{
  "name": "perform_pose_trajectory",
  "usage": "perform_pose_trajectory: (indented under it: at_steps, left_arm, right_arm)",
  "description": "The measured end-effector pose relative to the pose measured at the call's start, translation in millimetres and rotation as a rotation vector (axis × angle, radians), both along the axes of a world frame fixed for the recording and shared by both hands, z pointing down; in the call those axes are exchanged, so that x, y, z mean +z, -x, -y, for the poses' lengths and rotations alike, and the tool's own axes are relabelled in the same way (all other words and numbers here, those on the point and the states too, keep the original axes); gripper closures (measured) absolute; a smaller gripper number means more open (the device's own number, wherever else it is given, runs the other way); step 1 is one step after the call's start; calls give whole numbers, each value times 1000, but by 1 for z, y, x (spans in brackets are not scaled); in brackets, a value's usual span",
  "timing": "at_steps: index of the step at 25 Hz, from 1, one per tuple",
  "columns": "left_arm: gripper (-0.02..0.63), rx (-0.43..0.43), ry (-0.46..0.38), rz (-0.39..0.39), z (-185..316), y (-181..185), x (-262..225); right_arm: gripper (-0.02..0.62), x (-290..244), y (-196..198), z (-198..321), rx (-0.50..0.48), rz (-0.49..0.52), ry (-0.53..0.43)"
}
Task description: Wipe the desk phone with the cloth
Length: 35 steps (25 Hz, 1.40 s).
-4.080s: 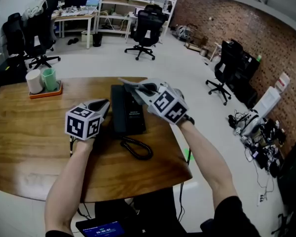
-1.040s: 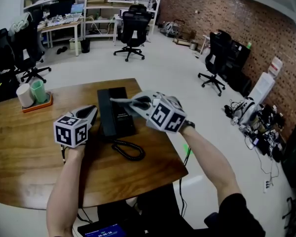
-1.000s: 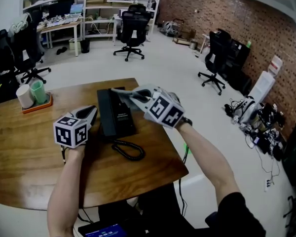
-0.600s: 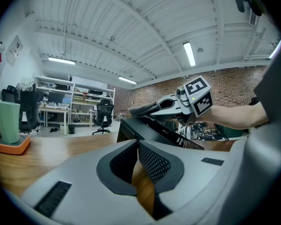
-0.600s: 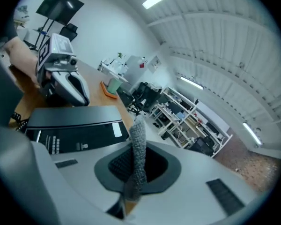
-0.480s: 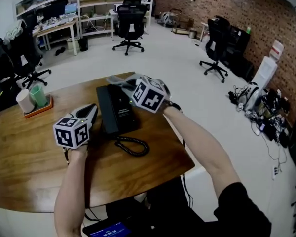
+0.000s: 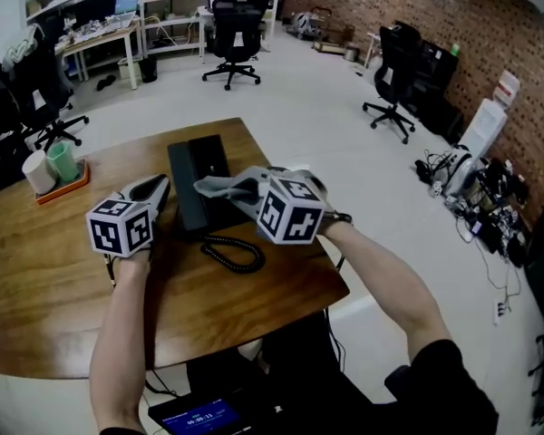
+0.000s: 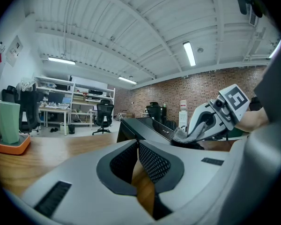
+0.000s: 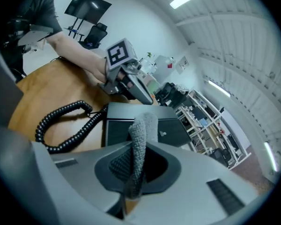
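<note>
The black desk phone (image 7: 198,181) lies on the round wooden table (image 7: 45,270), its coiled cord (image 7: 228,254) looping toward me. My right gripper (image 7: 225,188) is shut on a grey cloth (image 7: 216,187) and holds it over the phone's near end. In the right gripper view the cloth (image 9: 140,135) stands up between the jaws, in front of the phone (image 9: 152,125) and beside the cord (image 9: 65,121). My left gripper (image 7: 154,188) sits at the phone's left edge, low over the table. In the left gripper view, the left gripper (image 8: 137,144) is shut with nothing in it.
An orange tray (image 7: 59,184) with a white cup and a green cup (image 7: 62,161) stands at the table's far left. The table's near right edge (image 7: 331,297) drops to the floor. Office chairs (image 7: 228,16) and shelves stand far behind.
My right gripper has drawn the cloth back along the phone from its far end toward its near end. The left gripper has stayed beside the phone's left edge.
</note>
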<state>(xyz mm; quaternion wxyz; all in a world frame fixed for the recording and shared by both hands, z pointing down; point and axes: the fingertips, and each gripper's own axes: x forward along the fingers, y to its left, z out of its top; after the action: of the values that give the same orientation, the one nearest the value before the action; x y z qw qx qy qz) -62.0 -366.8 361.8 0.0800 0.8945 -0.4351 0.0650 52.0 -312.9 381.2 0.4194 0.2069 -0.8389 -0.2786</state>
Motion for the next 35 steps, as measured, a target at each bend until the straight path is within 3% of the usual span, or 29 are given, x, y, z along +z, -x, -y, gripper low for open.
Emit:
perform_pose_trajectory:
  at_steps: [12, 14, 21, 26, 30, 35]
  left_arm:
    - [604, -1, 3, -3, 0, 1, 1]
    - [604, 0, 4, 0, -1, 2, 2]
    - [604, 6, -11, -8, 4, -1, 0]
    - [604, 3, -25, -1, 5, 0, -6]
    - [604, 1, -23, -1, 5, 1, -6]
    - [604, 2, -24, -4, 5, -2, -8]
  right_arm:
    - [569, 18, -3, -48, -105, -89, 70]
    - [569, 14, -3, -49, -106, -61, 70]
    - [569, -51, 3, -21, 3, 342, 48]
    - [569, -95, 7, -17, 13, 619, 69]
    - [569, -110, 9, -18, -4, 727, 75]
    - [571, -118, 6, -23, -15, 762, 58]
